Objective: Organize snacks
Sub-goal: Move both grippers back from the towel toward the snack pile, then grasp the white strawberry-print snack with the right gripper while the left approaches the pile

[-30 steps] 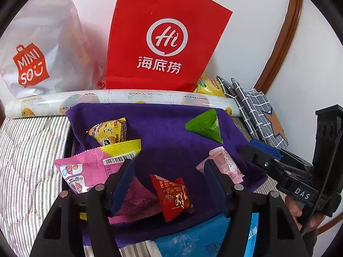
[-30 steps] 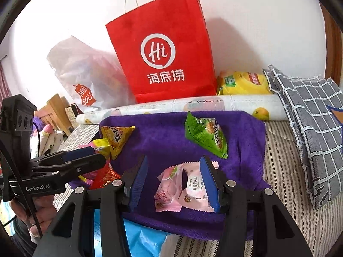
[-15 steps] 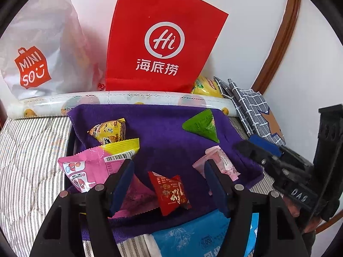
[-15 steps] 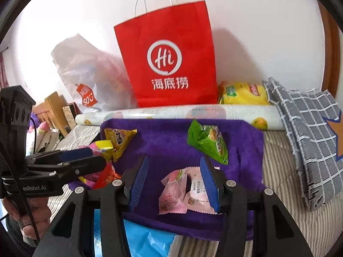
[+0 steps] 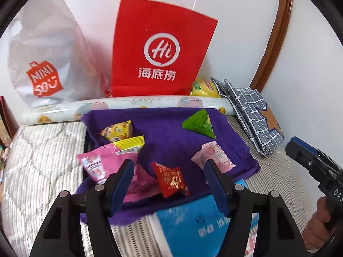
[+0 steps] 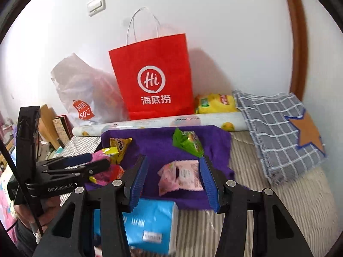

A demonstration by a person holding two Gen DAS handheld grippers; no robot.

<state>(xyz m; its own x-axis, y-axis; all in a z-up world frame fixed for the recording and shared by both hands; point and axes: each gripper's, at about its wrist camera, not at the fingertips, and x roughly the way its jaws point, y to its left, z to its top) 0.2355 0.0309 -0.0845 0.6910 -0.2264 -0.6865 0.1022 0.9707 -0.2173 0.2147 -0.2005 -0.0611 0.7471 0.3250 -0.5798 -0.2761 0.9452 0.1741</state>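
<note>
I see both grippers spread, nothing pinched: left gripper (image 5: 169, 180), right gripper (image 6: 173, 180). Foil snack packets (image 6: 181, 174) lie scattered on a purple towel (image 6: 158, 141) over striped bedding (image 5: 42, 150). Red paper bag (image 6: 152, 79) stands against the white wall (image 6: 225, 32).

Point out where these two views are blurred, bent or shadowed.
Left wrist view: the blue tissue pack nearest the lens is smeared, its print unreadable; the brown wooden door frame bows from fisheye distortion. Right wrist view: the red paper bag throws a soft shadow rightward onto the white wall; corners vignette black.
</note>
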